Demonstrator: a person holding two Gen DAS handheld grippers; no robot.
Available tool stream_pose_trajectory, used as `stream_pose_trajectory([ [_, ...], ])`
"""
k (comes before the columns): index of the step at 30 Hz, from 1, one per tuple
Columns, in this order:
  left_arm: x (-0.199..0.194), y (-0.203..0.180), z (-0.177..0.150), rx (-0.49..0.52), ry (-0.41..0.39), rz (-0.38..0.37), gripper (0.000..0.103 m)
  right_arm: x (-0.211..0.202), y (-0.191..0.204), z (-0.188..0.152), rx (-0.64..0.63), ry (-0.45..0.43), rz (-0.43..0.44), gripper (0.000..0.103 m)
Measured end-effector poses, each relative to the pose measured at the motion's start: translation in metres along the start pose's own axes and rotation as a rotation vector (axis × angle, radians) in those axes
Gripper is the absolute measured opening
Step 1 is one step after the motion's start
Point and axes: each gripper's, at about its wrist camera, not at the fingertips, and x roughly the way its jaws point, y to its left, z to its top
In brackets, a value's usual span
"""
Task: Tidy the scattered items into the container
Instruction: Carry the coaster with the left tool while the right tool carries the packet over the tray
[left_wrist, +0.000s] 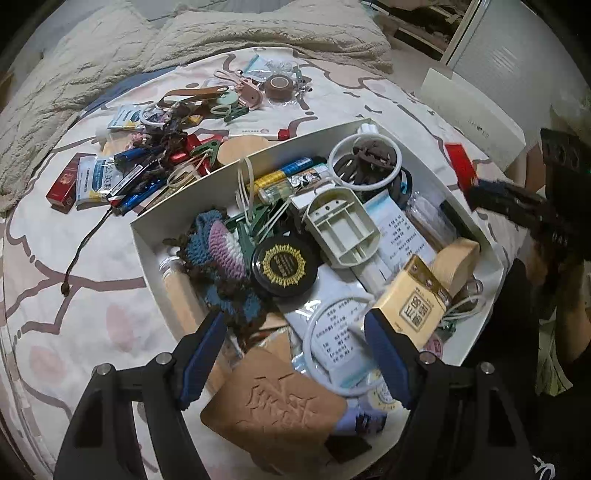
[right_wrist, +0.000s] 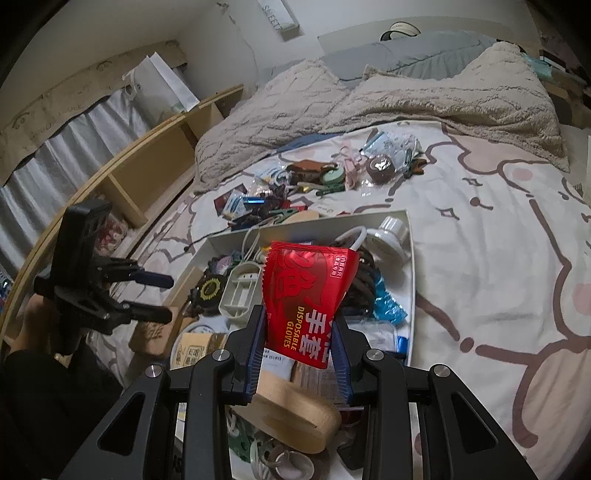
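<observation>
Bedsheet (right_wrist: 498, 229) carries the white container (right_wrist: 412, 258), already heaped. Right gripper (right_wrist: 299, 332) jaws pinch the red glove packet (right_wrist: 306, 291) above it; released here, it may slide off the heap. Left gripper (left_wrist: 295, 354) jaws gape empty over the near end. Scattered items (left_wrist: 147, 162) remain far left.

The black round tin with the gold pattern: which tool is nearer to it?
Left. The left tool hovers open just before the black round tin; the right tool holds a red packet farther off.

Bed with white, pink-and-brown-patterned sheet (right_wrist: 491, 236) bears: open white rectangular cardboard box (left_wrist: 258, 153), rumpled beige textured blanket (right_wrist: 424, 99), scattered heap of small sundries (left_wrist: 147, 155) beside box.
</observation>
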Motion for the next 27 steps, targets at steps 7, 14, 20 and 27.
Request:
stream_pose_trajectory([
  [7,-0.007,0.007,-0.003,-0.036,-0.028,-0.023,0.077,0.01,0.007,-0.006,-0.036,0.057,0.007,0.033],
  [14,-0.023,0.022,-0.03,-0.031,-0.018,0.048,0.077,0.015,0.01,-0.006,-0.042,0.072,0.015,0.034],
  [20,-0.036,0.038,-0.057,-0.007,0.007,0.208,0.077,0.017,0.009,-0.006,-0.038,0.078,0.014,0.034],
  [27,-0.026,0.051,-0.073,-0.031,0.052,0.222,0.077,0.018,0.011,-0.006,-0.035,0.093,0.009,0.034],
])
